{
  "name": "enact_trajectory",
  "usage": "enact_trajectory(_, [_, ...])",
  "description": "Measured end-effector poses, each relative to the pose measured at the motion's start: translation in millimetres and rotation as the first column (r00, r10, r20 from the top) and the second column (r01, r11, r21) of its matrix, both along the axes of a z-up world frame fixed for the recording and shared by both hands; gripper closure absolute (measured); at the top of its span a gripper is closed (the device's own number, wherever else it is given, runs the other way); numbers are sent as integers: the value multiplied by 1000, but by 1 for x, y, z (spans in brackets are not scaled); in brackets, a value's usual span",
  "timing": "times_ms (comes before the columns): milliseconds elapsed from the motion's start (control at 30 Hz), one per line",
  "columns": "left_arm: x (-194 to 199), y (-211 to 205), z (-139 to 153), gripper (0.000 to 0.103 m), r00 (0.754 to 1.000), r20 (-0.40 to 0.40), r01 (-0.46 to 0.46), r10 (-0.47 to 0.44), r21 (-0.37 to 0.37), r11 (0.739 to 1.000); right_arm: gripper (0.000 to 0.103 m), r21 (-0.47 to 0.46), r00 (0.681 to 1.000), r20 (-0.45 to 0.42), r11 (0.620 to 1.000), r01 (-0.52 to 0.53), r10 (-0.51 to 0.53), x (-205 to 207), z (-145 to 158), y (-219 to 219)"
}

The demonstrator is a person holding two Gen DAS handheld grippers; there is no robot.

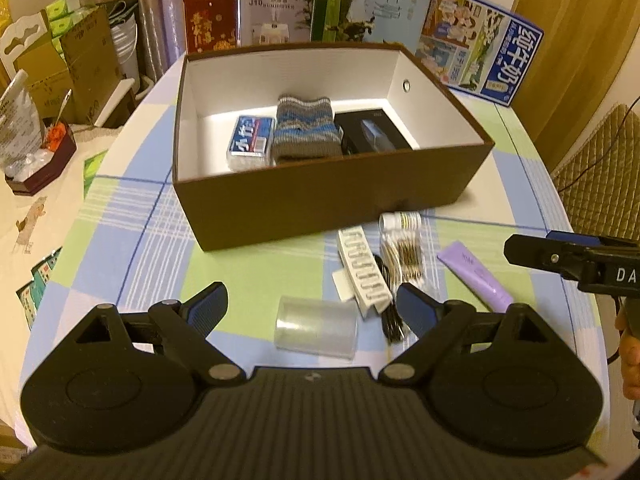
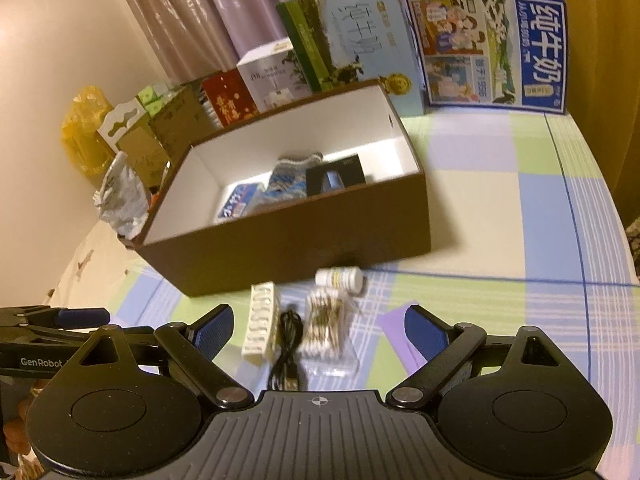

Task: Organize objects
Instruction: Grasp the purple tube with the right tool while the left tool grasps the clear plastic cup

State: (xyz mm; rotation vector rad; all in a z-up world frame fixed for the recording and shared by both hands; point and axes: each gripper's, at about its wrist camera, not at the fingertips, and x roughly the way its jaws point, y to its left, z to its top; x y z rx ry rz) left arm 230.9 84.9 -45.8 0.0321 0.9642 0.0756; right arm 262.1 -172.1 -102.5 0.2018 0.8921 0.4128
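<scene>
Only the left wrist view shows the clear plastic cylinder lying at 6 o'clock, between the spread, empty fingers of the left gripper, and the full purple tube at 4 o'clock, which the right view mostly hides behind a finger. Right gripper is also wide open and empty over the white strip box, black cable and cotton swab pack. At 12 o'clock the brown box holds a blue pack, knitted cloth and black case, left to right; small white bottle lies just before its front wall.
</scene>
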Motion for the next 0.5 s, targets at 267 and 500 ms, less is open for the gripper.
enact_trajectory(267, [-6, -3, -21, 14, 999, -48, -8, 7, -7, 1000, 13, -55, 999, -51, 998, 4, -7, -8, -24, -7])
enact_trajectory(500, [-7, -1, -34, 14, 997, -74, -18, 18, -6, 1000, 13, -82, 997, -79, 997, 5, -11, -8, -40, -13])
